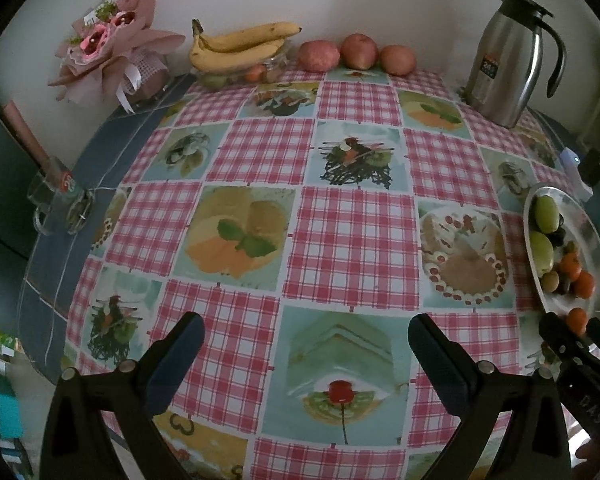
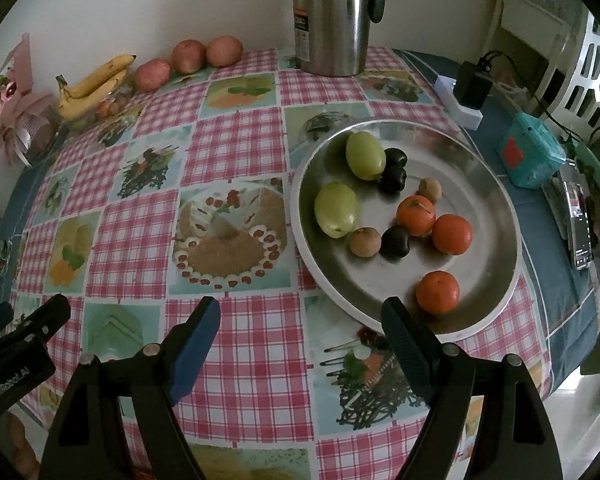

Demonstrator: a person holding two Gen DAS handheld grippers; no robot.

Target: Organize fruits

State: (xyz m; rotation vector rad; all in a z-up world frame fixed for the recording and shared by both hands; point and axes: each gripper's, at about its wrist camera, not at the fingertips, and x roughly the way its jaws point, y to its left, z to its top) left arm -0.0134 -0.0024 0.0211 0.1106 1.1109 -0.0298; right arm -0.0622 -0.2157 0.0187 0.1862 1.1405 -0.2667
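Both tongs spread apart, empty, above the checked glossy tablecloth (image 2: 240, 152).

Ahead of my right tongs (image 2: 300, 332) I see the round steel tray (image 2: 488, 216) with smooth fruits (image 2: 416, 214); my left tongs (image 1: 306, 340) face bananas (image 1: 236, 46), far back.

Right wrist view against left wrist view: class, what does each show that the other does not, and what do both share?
Only the right wrist view shows the teal box and the phone. Only the left wrist view shows the clear glasses at the table's edge. Both show the metal plate of fruit, the bananas, three apples and the steel jug.
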